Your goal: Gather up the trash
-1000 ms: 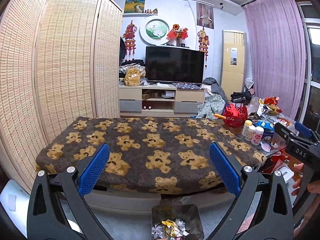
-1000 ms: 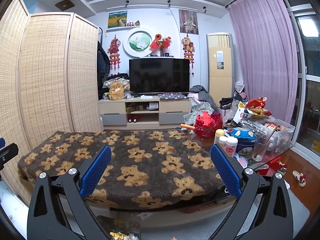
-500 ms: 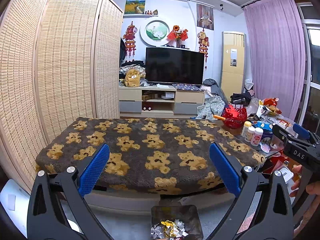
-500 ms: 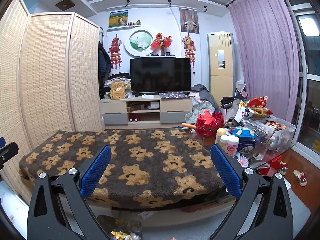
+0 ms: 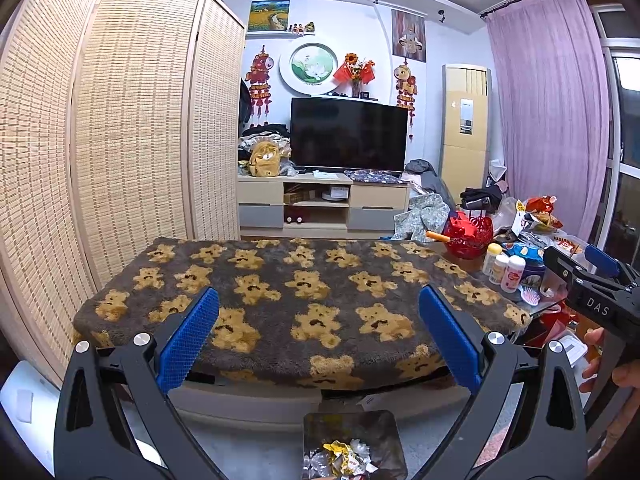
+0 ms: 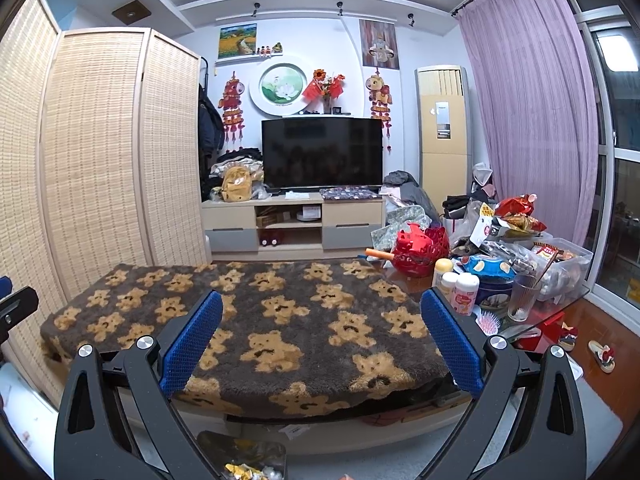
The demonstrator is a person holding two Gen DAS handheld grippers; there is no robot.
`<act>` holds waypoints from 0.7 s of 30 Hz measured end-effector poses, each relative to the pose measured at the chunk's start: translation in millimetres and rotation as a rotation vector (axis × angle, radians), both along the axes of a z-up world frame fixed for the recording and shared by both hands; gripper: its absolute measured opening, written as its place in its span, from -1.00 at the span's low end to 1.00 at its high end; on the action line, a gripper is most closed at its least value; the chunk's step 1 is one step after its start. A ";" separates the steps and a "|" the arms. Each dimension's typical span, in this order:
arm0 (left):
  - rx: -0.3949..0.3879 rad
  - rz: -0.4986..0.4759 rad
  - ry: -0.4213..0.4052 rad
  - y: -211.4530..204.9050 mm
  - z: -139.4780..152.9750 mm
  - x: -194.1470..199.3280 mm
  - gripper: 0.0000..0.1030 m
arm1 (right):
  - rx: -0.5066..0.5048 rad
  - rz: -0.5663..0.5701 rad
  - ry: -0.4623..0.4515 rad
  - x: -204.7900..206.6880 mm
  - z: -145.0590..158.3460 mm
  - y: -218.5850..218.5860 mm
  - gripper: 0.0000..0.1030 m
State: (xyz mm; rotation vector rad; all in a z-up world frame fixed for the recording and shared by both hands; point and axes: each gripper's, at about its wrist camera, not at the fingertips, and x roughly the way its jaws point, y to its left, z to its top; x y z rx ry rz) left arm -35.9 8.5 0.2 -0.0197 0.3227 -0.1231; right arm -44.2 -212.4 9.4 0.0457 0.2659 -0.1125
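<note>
Above the bear blanket [image 5: 304,304], left gripper [image 5: 318,332] and right gripper [image 6: 322,334], jaws wide apart, empty.

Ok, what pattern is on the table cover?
Tan teddy bears on dark grey-brown plush cover, clearest in the right wrist view.

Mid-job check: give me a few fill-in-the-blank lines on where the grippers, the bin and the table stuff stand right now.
Both the left gripper and the right gripper have their jaws ____.
The trash bin on the floor holds crumpled ____.
The blanket on the table is patterned with ____.
The basket beside the bottles is ____ in colour.

Missing words: open; wrappers; bears; red
</note>
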 end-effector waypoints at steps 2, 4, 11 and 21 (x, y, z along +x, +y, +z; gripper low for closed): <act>-0.002 0.001 -0.001 0.3 -0.1 -0.3 0.84 | -0.002 0.002 -0.001 0.1 1.7 1.2 0.94; -0.003 0.002 0.000 0.4 0.1 -0.1 0.84 | -0.002 0.002 -0.001 -0.2 2.9 1.1 0.94; -0.003 0.003 -0.001 1.6 0.8 -0.6 0.84 | 0.000 0.002 -0.001 -0.2 4.3 2.0 0.94; -0.004 0.002 -0.003 2.3 1.0 -1.4 0.84 | 0.007 0.004 0.004 -1.0 4.1 2.2 0.94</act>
